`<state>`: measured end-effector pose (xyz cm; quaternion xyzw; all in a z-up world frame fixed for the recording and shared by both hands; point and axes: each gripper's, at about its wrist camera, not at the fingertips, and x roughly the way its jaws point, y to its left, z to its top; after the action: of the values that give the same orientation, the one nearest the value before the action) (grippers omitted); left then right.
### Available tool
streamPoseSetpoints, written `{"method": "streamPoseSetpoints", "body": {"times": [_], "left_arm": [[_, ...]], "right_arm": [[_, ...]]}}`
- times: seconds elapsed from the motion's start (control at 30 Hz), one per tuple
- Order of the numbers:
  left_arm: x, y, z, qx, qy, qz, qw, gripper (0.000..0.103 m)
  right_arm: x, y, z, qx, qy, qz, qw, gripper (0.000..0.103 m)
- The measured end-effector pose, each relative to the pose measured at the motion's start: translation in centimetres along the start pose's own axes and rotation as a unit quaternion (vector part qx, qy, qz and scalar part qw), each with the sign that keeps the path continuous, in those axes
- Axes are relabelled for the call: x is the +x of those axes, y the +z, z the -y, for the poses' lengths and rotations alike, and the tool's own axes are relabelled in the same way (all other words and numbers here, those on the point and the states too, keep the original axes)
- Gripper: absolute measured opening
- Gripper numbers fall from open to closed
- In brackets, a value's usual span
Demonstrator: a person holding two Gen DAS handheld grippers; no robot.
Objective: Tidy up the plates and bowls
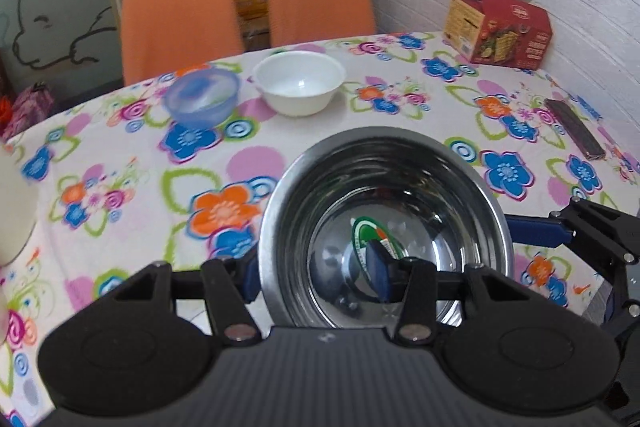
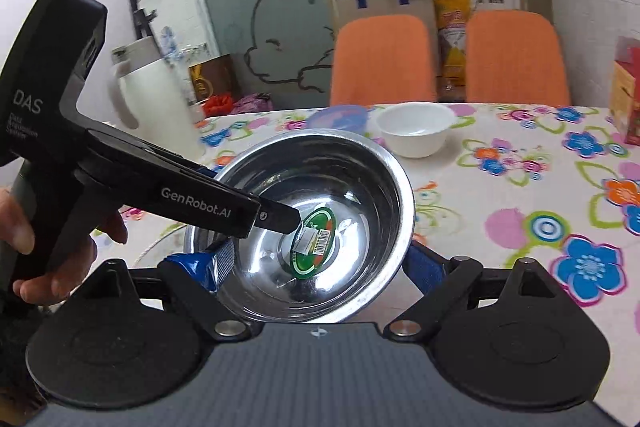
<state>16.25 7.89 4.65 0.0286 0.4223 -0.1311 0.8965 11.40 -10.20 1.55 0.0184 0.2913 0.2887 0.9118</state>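
My left gripper (image 1: pixel 316 277) pinches the near-left rim of the steel bowl (image 1: pixel 400 195), one finger inside, one outside. My right gripper (image 2: pixel 316 269) is spread wide with its blue fingers either side of the same bowl; I cannot tell whether they touch it. Beyond, on the flowered tablecloth (image 1: pixel 132 163), a white bowl (image 1: pixel 300 81) sits just beside a blue translucent bowl (image 1: pixel 202 97), near two orange chairs (image 1: pixel 176 11).
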Motion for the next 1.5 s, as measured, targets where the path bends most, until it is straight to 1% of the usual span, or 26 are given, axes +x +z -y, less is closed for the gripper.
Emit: {"method": "streamPoseSetpoints", "body": {"times": [0.07, 0.17, 0.23, 0.27, 0.37, 0.4, 0.43, 0.47, 0.57, 0.63, 0.7, 0.77, 0.87, 0.9, 1.0, 1.13, 1.2, 1.33, 1.43, 1.5], "left_arm": [[2.1, 1.2, 2.0, 0.019, -0.022, -0.004, 0.9996, 0.047], [5.7, 1.9, 4.7, 0.030, -0.043, -0.032, 0.9981, 0.047], [7.6, 1.9, 5.5, 0.026, -0.048, -0.053, 0.9971, 0.047], [8.1, 1.8, 5.7, 0.026, -0.049, -0.055, 0.9970, 0.047], [9.1, 1.6, 5.5, 0.020, -0.047, -0.067, 0.9965, 0.047], [9.2, 1.6, 5.2, 0.015, -0.050, -0.071, 0.9961, 0.050], [9.2, 1.6, 4.8, 0.009, -0.051, -0.069, 0.9963, 0.056], [8.8, 1.7, 4.5, 0.008, -0.046, -0.061, 0.9970, 0.069], [7.1, 2.8, 2.7, 0.006, -0.028, -0.024, 0.9993, 0.071], [6.3, 4.5, 1.1, 0.001, -0.011, -0.002, 0.9999, 0.073], [6.1, 6.9, -0.6, -0.003, 0.013, 0.024, 0.9996, 0.075], [6.6, 9.2, -2.3, 0.002, 0.025, 0.039, 0.9989, 0.076], [8.7, 13.1, -5.1, 0.001, 0.033, 0.042, 0.9986, 0.077], [9.6, 14.2, -5.8, 0.007, 0.030, 0.041, 0.9987, 0.078], [12.5, 16.4, -7.0, 0.031, 0.029, 0.036, 0.9985, 0.078], [16.7, 17.8, -7.3, 0.074, 0.036, 0.008, 0.9966, 0.078], [18.8, 18.2, -7.4, 0.091, 0.046, -0.008, 0.9948, 0.078], [21.4, 18.8, -7.6, 0.101, 0.041, -0.022, 0.9938, 0.078], [22.6, 18.9, -7.6, 0.107, 0.042, -0.023, 0.9931, 0.078], [23.3, 18.8, -7.6, 0.107, 0.044, -0.026, 0.9930, 0.078]], "right_arm": [[-0.1, -0.4, 2.5, 0.018, -0.033, -0.012, 0.999, 0.079], [0.6, -1.5, 5.8, 0.063, -0.063, -0.038, 0.995, 0.079], [1.1, -2.2, 7.4, 0.087, -0.060, -0.053, 0.993, 0.079], [1.3, -2.4, 7.9, 0.093, -0.053, -0.054, 0.993, 0.079], [1.7, -2.6, 8.6, 0.092, -0.035, -0.061, 0.993, 0.079], [1.9, -2.5, 8.8, 0.090, -0.026, -0.066, 0.993, 0.077], [1.7, -2.3, 9.0, 0.089, -0.022, -0.067, 0.994, 0.077], [1.4, -2.0, 9.2, 0.084, -0.028, -0.059, 0.994, 0.077], [0.2, -0.1, 10.4, 0.044, -0.081, -0.022, 0.995, 0.077], [0.6, 2.1, 11.4, 0.016, -0.093, -0.009, 0.995, 0.077], [2.1, 4.5, 12.0, -0.015, -0.074, 0.004, 0.997, 0.077], [4.6, 6.8, 12.6, -0.048, -0.050, 0.001, 0.998, 0.077], [9.5, 9.7, 12.9, -0.105, -0.033, -0.032, 0.993, 0.077], [11.4, 10.4, 12.9, -0.121, -0.028, -0.052, 0.991, 0.077], [15.3, 11.4, 12.9, -0.143, -0.016, -0.090, 0.985, 0.077], [18.9, 11.4, 12.4, -0.164, 0.002, -0.120, 0.979, 0.077], [20.4, 11.5, 12.1, -0.174, 0.013, -0.128, 0.976, 0.077], [22.9, 11.3, 11.8, -0.184, 0.025, -0.141, 0.972, 0.077], [23.9, 11.2, 11.6, -0.187, 0.036, -0.141, 0.972, 0.077], [24.3, 11.0, 11.5, -0.191, 0.035, -0.135, 0.972, 0.077]]}}
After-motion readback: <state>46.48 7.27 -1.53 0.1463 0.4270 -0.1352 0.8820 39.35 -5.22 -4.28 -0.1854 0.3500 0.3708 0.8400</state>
